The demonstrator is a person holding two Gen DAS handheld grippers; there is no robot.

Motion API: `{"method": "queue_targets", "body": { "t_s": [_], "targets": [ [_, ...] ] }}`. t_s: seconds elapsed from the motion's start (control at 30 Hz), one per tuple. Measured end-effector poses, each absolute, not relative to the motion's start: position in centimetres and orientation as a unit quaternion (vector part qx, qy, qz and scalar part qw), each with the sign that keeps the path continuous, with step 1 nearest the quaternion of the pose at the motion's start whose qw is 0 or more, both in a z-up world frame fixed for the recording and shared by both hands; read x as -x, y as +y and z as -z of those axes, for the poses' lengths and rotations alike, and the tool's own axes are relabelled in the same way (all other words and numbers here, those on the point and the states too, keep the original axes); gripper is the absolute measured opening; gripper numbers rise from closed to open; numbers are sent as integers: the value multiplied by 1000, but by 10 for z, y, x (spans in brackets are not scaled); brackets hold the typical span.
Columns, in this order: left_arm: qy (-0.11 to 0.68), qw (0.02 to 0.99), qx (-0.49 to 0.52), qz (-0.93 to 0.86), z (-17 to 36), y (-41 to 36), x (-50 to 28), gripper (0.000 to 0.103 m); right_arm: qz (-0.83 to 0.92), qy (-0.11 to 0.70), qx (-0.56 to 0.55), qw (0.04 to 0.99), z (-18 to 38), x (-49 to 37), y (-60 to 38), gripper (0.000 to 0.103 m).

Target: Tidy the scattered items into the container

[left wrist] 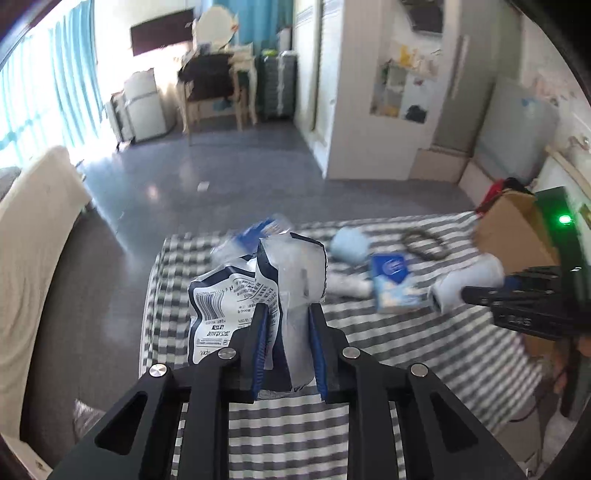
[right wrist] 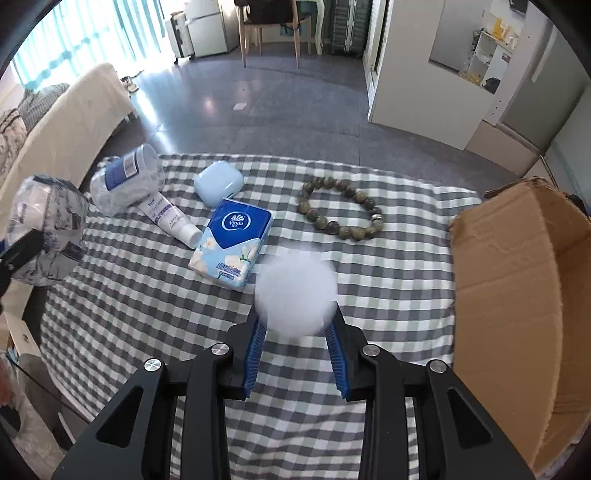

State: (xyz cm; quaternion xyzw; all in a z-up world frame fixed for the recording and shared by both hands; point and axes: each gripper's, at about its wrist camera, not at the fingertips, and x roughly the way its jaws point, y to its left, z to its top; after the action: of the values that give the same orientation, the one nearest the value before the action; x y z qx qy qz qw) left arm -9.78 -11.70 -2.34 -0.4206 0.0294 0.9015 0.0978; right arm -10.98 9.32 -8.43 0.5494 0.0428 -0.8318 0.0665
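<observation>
My left gripper (left wrist: pixel 284 314) is shut on a crumpled white and dark blue snack packet (left wrist: pixel 258 291) and holds it above the left end of the checked table; the packet also shows in the right wrist view (right wrist: pixel 48 236). My right gripper (right wrist: pixel 295 314) is shut on a white roll-shaped object (right wrist: pixel 295 295), seen from the side in the left wrist view (left wrist: pixel 465 282), just left of the open cardboard box (right wrist: pixel 517 295). On the cloth lie a blue Vinda tissue pack (right wrist: pixel 232 243), a tube (right wrist: pixel 166 218), a clear plastic jar (right wrist: pixel 125 177), a pale blue case (right wrist: pixel 218 183) and a bead bracelet (right wrist: pixel 343 208).
The checked tablecloth (right wrist: pixel 147 314) covers the table; its far edge drops to a grey floor. A beige bed (right wrist: pixel 70 136) stands to the left. A chair (right wrist: pixel 273 22) and white cabinets (right wrist: pixel 424 85) stand at the back.
</observation>
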Motion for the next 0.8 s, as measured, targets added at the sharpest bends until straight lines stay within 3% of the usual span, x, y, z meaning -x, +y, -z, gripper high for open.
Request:
{"method": "queue_targets", "body": {
  "t_s": [0.37,0.4,0.43,0.47,0.8],
  "targets": [
    [84,196,365,-906,-30,-7,77,22,862,18,-504,50,43,98,162,26],
    [92,207,360,-905,-34,7,75,22,866,14,-497,46,36,95,169,23],
    [98,217,355,-904,-37,21,75,22,870,11,-491,41,29,92,177,10],
    [105,230,349,-902,-41,36,74,22,875,8,-482,35,20,88,187,6],
    [132,356,323,-867,-65,184,69,22,892,-20,-450,-36,-14,59,288,6]
  ]
}}
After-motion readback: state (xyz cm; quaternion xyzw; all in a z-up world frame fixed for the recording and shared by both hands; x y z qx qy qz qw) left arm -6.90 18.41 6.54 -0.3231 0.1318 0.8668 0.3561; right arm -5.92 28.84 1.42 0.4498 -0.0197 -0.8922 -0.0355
